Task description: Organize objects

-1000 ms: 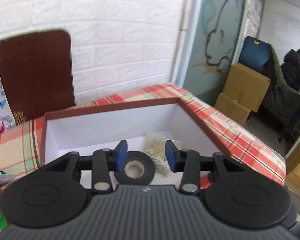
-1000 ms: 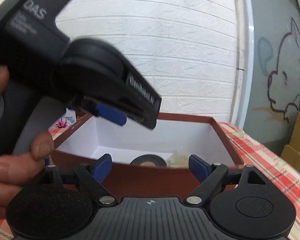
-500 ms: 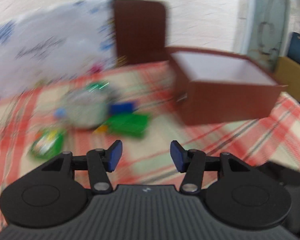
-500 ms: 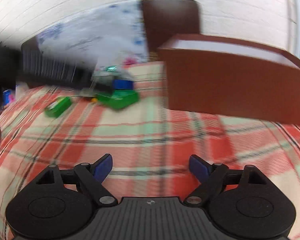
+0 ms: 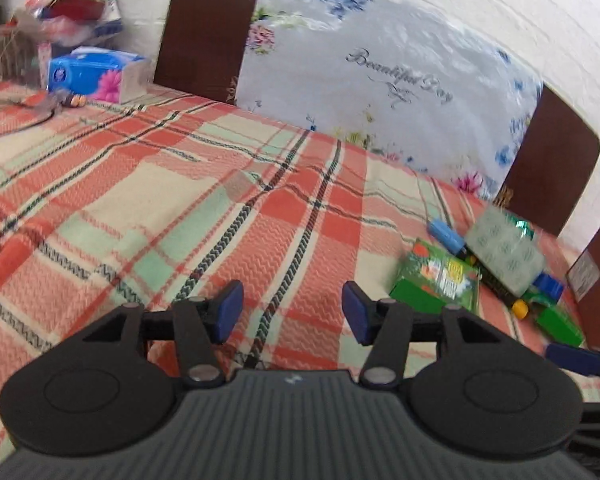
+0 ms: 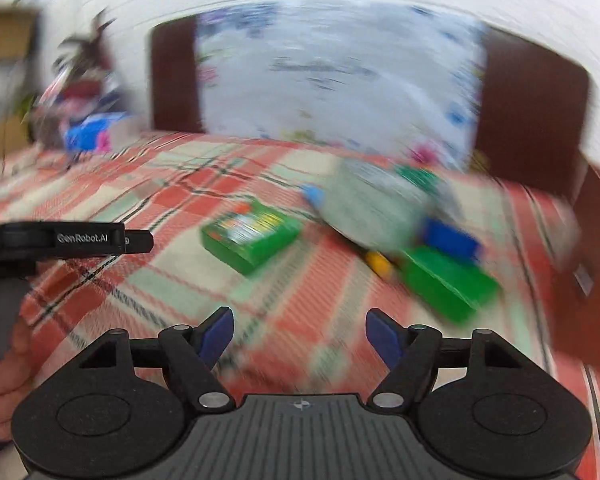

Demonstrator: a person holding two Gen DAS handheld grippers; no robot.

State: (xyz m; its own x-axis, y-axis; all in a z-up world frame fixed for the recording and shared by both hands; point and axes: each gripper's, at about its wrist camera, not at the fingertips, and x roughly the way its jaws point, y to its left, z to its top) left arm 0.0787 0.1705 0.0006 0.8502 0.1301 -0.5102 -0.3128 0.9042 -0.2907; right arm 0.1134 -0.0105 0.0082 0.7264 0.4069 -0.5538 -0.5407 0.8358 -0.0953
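My left gripper (image 5: 292, 312) is open and empty above the plaid tablecloth (image 5: 180, 208). My right gripper (image 6: 300, 332) is open and empty too. A cluster of objects lies on the cloth to the right of the left gripper: a green printed box (image 5: 440, 280), a grey-green packet (image 5: 504, 252), a light blue capped item (image 5: 446, 236), a second green box (image 5: 560, 320) and a small yellow piece (image 5: 520, 308). In the blurred right wrist view the green printed box (image 6: 252, 236) and the second green box (image 6: 448, 280) lie ahead of the fingers. The brown box edge (image 6: 584, 264) shows at right.
A floral board (image 5: 380, 80) and brown chair backs (image 5: 208, 28) stand behind the table. A blue tissue pack (image 5: 96, 74) and clutter sit at the far left. The left gripper's body (image 6: 60, 240) shows at the left of the right wrist view.
Both grippers have swung left, away from the brown box holding the black tape roll, towards the cluster of green boxes. Both stayed open and empty.
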